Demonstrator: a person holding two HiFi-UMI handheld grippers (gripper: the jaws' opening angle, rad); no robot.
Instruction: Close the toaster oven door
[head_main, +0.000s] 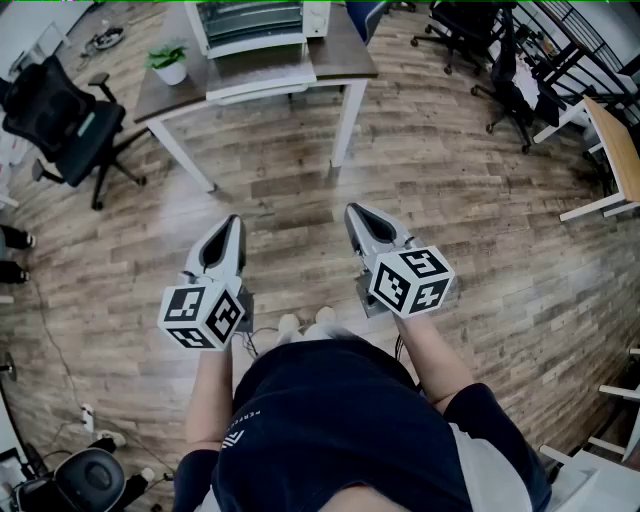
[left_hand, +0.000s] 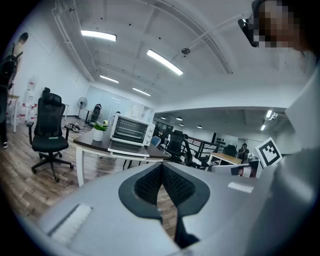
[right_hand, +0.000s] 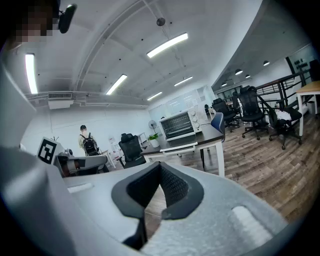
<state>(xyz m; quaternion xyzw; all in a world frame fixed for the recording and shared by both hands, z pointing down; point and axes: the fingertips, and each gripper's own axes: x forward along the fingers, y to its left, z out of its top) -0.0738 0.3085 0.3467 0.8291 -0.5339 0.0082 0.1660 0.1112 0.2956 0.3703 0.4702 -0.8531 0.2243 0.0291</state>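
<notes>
Left grey gripper (head_main: 232, 224) and right grey gripper (head_main: 353, 214) are both pressed together, holding nothing, well apart from white metal toaster oven (head_main: 250, 25). Best move is walking in and pushing the flat-hanging glass door (head_main: 262, 80) upward from beneath.

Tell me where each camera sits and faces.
Head view: on the person's head, steeply down at floor; shows left gripper, right gripper, forearms, torso.
Left gripper view: on that gripper, along its shut jaws toward the toaster oven.
Right gripper view: likewise, shut jaws, oven ahead.
Shared: all three see the oven's open door.
</notes>
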